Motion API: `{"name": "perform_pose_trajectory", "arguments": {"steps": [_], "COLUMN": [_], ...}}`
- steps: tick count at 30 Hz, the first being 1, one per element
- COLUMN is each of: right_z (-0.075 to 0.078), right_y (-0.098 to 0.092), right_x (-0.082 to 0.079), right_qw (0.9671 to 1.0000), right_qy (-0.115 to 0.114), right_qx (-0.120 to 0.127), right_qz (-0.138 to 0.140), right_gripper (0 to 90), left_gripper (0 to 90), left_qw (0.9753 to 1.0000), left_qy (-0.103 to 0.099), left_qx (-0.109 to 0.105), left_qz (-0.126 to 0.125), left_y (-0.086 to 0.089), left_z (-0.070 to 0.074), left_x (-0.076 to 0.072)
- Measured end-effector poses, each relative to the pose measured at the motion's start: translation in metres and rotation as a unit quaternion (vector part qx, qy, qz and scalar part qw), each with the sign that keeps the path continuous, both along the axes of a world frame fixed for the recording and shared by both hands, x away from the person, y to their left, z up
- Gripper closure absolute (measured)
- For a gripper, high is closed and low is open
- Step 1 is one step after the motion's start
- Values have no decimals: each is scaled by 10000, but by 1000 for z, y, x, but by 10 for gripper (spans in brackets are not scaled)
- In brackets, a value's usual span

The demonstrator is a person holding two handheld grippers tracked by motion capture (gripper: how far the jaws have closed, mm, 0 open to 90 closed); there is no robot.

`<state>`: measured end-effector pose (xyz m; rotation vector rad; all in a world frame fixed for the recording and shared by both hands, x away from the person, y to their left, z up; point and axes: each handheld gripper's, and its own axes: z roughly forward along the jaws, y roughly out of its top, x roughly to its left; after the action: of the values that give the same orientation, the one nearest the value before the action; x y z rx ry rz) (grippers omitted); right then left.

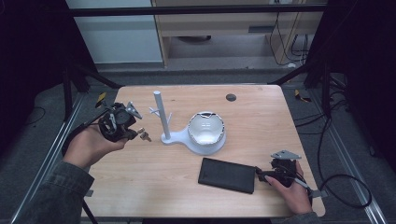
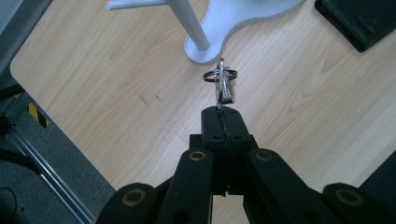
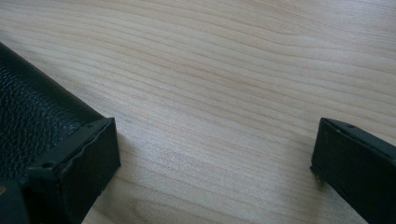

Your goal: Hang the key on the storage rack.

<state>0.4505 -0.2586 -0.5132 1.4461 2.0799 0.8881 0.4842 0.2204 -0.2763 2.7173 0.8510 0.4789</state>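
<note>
Left of the white stand (image 1: 161, 122), the left gripper (image 1: 136, 135) is held above the desk (image 1: 154, 186), its jaws pressed fully together on the metal key (image 2: 224, 88), which carries a thin dark split ring (image 2: 219, 74) and hangs just short of the stand's base. The step in hand appears to be carrying the key toward the stand. The next move likely calls for raising the ring to one of the short pegs (image 1: 154, 111) on the upright post and threading it on before the jaws release.

The stand itself is matte white, seemingly plastic: a slim round post on a flat, curved base. Just right of the post, on the same base, sits a rounded white bowl (image 1: 206, 129) with a glossy inside.

Right of the stand and nearer the person lies a flat black rectangular case (image 1: 227, 175) with a pebbled, leather-like grain.

Farthest right of the stand, the right gripper (image 1: 259, 176) rests low at the case's end. Its jaws stand wide apart, gripping nothing, one beside the case's edge. The desk is pale wood with a fine straight grain.
</note>
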Motion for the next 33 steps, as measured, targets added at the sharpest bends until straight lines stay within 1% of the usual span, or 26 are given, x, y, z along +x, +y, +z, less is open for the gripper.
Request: {"name": "perform_pose_trajectory", "arguments": {"steps": [1, 4, 13, 15, 20, 21, 28, 33], "right_z": [0, 0, 0, 0, 0, 0, 0, 0], "right_y": [0, 0, 0, 0, 0, 0, 0, 0], "right_x": [0, 0, 0, 0, 0, 0, 0, 0], "right_qw": [10000, 10000, 10000, 10000, 10000, 10000, 10000, 10000], "right_qy": [0, 0, 0, 1, -5, -4, -4, -4], "right_qx": [1, 3, 3, 2, 14, 14, 13, 13], "right_qz": [-1, -2, -2, 1, 6, 5, 6, 6], "right_gripper": [12, 12, 12, 12, 12, 12, 12, 12], "left_gripper": [899, 899, 899, 899, 899, 899, 899, 899], "left_qw": [10000, 9999, 9999, 9998, 9997, 9996, 9995, 9994], "left_qy": [45, 59, 110, 117, 79, 99, 69, 56], "left_qx": [33, 43, 68, 149, 225, 249, 295, 283], "left_qz": [-53, -80, -25, -28, -12, -12, 98, 165], "left_y": [-2, -4, -11, -15, -23, -24, -25, -23], "left_z": [0, 4, 14, 17, 23, 24, 29, 34], "left_x": [1, 4, 14, 17, 24, 25, 31, 35]}}
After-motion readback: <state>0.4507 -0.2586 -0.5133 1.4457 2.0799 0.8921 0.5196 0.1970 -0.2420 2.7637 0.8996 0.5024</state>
